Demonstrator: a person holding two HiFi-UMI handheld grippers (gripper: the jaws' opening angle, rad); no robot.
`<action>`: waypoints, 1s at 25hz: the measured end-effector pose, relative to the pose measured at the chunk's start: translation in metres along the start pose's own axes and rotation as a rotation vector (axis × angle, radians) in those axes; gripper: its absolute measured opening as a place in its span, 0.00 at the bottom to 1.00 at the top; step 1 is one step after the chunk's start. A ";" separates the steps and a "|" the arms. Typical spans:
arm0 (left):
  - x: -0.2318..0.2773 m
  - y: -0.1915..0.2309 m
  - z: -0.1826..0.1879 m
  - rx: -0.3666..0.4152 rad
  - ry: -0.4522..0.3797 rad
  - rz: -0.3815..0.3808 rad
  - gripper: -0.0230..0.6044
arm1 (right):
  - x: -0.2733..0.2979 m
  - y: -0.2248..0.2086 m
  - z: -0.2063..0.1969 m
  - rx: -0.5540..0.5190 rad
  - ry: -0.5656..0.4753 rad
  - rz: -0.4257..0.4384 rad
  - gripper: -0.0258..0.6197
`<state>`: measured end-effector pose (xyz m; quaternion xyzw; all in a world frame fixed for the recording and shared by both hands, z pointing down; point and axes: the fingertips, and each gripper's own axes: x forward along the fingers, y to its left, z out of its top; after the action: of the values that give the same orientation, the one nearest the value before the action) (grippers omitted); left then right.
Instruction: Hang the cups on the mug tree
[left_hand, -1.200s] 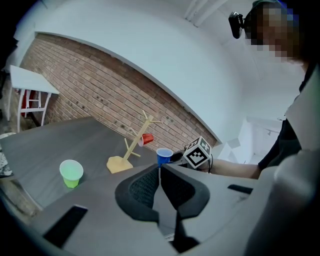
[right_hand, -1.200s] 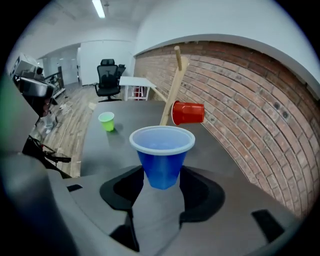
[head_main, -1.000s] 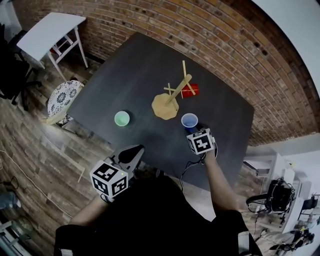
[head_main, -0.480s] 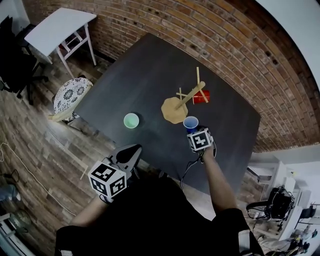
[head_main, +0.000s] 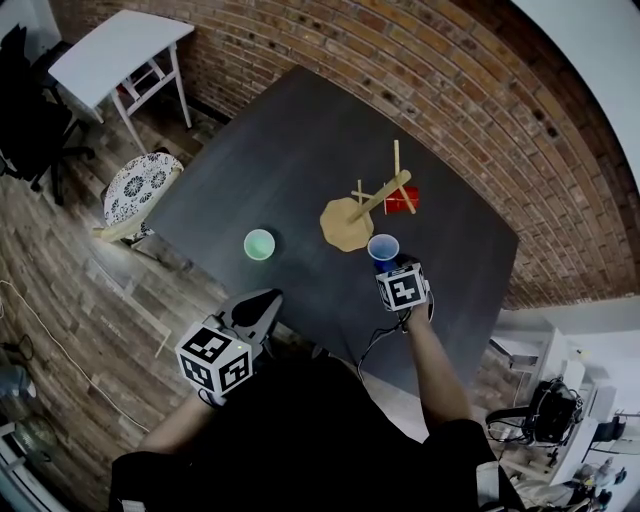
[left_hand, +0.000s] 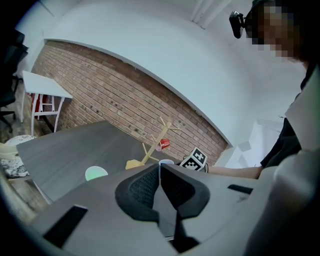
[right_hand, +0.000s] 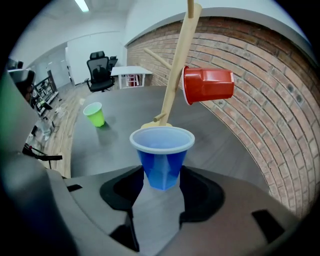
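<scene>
Right claw (right_hand: 162, 172): jaws stand wide but press on the lower wall of a tapered blue plastic cup (right_hand: 162, 157); the hold is low, near the base.
Left claw (left_hand: 160, 170): jaws together, nothing between them; idle, well back from the work.
Cup's place: between the right claw's pads, rim standing clear above them. Whether its base rests on the dark grey table (right_hand: 230, 150) I cannot tell.
Cup's heading: mouth up, base down; long axis upright, narrow end in the grip.
Ahead of claw: pale wooden mug tree (right_hand: 176, 75), foot just beyond the cup, trunk rising above it; a bare peg (right_hand: 156, 58) up and to the left.
Ahead, upper right: red plastic cup (right_hand: 209, 85) already on a peg, lying on its side, mouth toward the trunk.
Far ahead, left: lime-green plastic cup (right_hand: 94, 114), upright, well apart.
Risk, grip: thin wall and a low hold; a squeeze may buckle it, or it may pivot in the pads when tipped for the peg.
Risk, tree: looks light; a nudge from rim or claw could slide or topple it, or knock the red cup off.
Risk, aim: the mouth must turn sideways to take a peg; at a poor angle the cup likely slips off on release.
</scene>
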<state>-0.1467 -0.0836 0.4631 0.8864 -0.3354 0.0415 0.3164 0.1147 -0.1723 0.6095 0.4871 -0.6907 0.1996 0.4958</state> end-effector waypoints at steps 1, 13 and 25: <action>0.000 0.000 0.000 -0.002 -0.001 0.001 0.07 | -0.004 0.001 0.002 0.012 -0.014 0.008 0.43; 0.008 -0.007 0.001 0.011 0.002 -0.020 0.07 | -0.012 0.004 0.003 -0.035 0.045 0.031 0.43; -0.006 0.002 -0.003 -0.012 -0.018 0.019 0.07 | 0.003 0.014 0.031 -0.030 -0.006 0.035 0.43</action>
<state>-0.1524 -0.0801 0.4646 0.8816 -0.3470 0.0345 0.3180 0.0871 -0.1910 0.6016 0.4680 -0.7037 0.1963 0.4973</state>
